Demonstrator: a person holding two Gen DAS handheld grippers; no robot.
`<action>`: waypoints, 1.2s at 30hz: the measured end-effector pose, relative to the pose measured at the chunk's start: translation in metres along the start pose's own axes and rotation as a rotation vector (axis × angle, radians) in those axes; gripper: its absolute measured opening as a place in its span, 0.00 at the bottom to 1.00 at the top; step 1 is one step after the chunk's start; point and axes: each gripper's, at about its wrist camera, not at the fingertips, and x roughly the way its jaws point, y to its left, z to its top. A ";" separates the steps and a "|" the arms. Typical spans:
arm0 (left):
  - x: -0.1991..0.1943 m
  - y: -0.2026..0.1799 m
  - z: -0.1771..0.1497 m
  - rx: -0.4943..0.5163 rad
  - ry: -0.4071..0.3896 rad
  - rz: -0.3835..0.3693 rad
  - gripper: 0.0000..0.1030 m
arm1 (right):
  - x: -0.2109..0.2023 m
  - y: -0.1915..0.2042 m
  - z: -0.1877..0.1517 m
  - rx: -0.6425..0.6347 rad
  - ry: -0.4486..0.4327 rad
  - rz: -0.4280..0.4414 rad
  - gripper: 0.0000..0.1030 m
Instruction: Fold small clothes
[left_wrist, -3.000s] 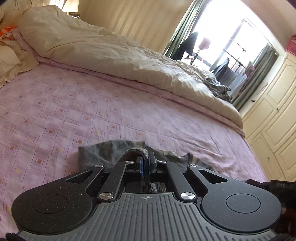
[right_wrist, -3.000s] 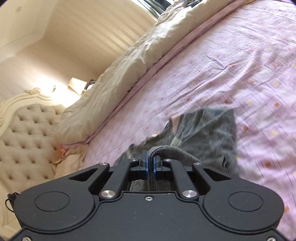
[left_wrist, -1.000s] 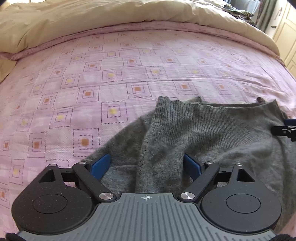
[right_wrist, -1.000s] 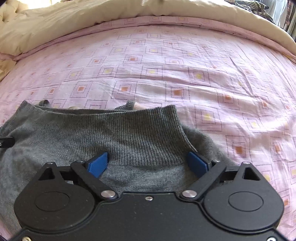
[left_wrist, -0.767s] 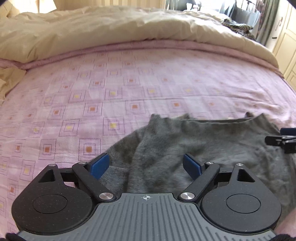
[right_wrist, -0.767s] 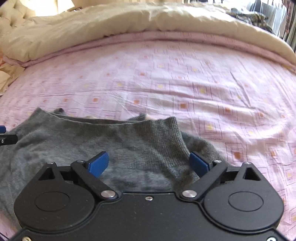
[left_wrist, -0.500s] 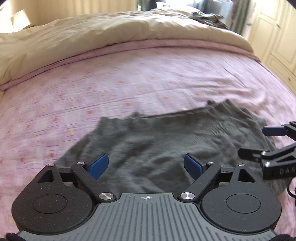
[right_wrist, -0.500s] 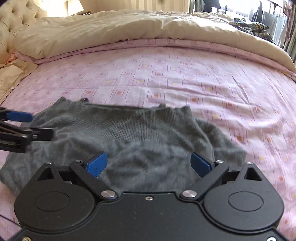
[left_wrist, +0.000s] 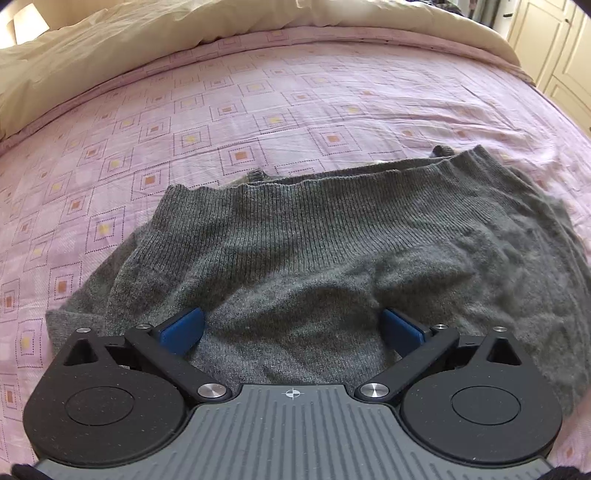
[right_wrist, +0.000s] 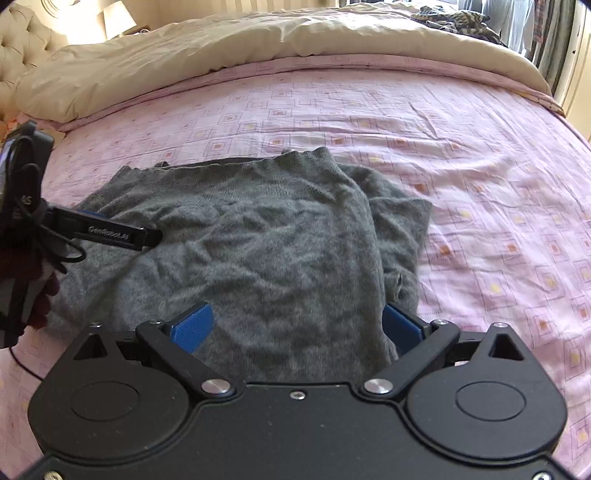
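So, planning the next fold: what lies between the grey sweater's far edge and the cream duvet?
Only bare pink patterned bedsheet lies between the grey sweater and the cream duvet; the right wrist view shows it best.

Bright daylight from far side; duvet (right_wrist: 258, 48) glares; fisheye bends edges; slight blur right side, right-wrist view.

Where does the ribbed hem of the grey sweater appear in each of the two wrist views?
Left wrist: the ribbed hem runs across the middle, rising to the right.
Right wrist: the hem lies left of centre, in the upper half.
Shared landmark: the cream duvet along the top.
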 end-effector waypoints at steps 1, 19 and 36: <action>0.000 0.000 -0.001 0.003 -0.003 0.000 1.00 | 0.000 0.001 -0.001 -0.004 0.004 0.015 0.99; -0.010 0.004 0.004 0.020 0.119 -0.064 0.99 | 0.028 -0.073 -0.018 0.260 0.138 0.055 1.00; -0.079 -0.030 -0.096 -0.187 0.166 -0.060 0.99 | 0.023 -0.108 -0.016 0.384 0.093 0.341 1.00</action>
